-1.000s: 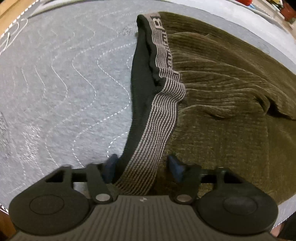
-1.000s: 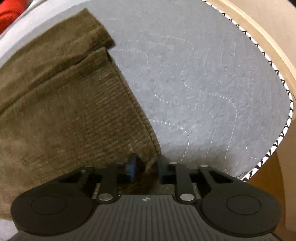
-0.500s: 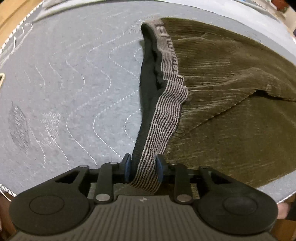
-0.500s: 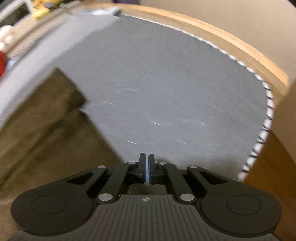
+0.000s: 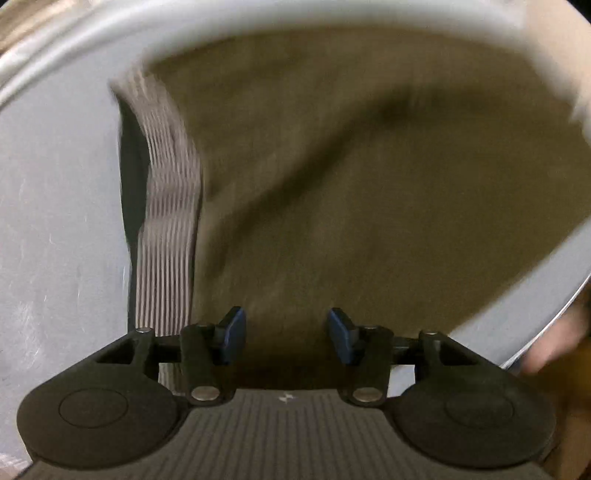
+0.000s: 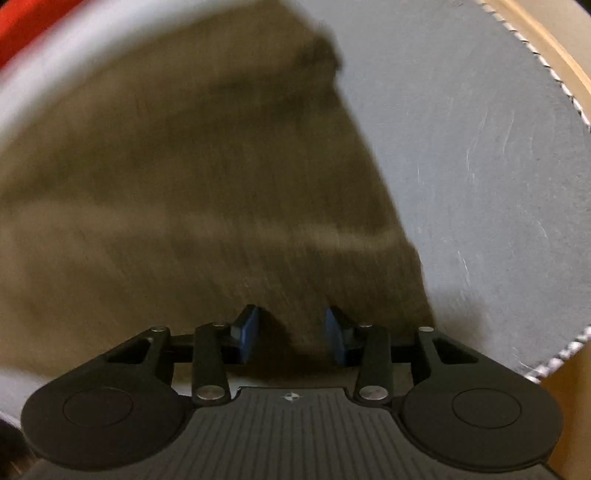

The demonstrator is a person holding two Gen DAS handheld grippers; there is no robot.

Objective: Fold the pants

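Observation:
Olive corduroy pants (image 5: 351, 192) lie on a grey quilted mat (image 5: 55, 221). Their striped grey waistband (image 5: 166, 221) runs up the left of the left wrist view. My left gripper (image 5: 284, 332) is open, its blue pads apart just over the olive cloth to the right of the waistband. In the right wrist view the pants (image 6: 184, 184) fill the left and middle, with their right edge running diagonally. My right gripper (image 6: 291, 332) is open over the cloth near that edge. Both views are motion blurred.
The grey mat (image 6: 480, 166) lies bare to the right of the pants, with a stitched border and the wooden table edge (image 6: 546, 48) beyond it. Something red (image 6: 26, 26) sits at the far upper left.
Both grippers were shut half a second ago, the left on the waistband; now both are open. The left has shifted right off the waistband. The pants now lie folded under both.

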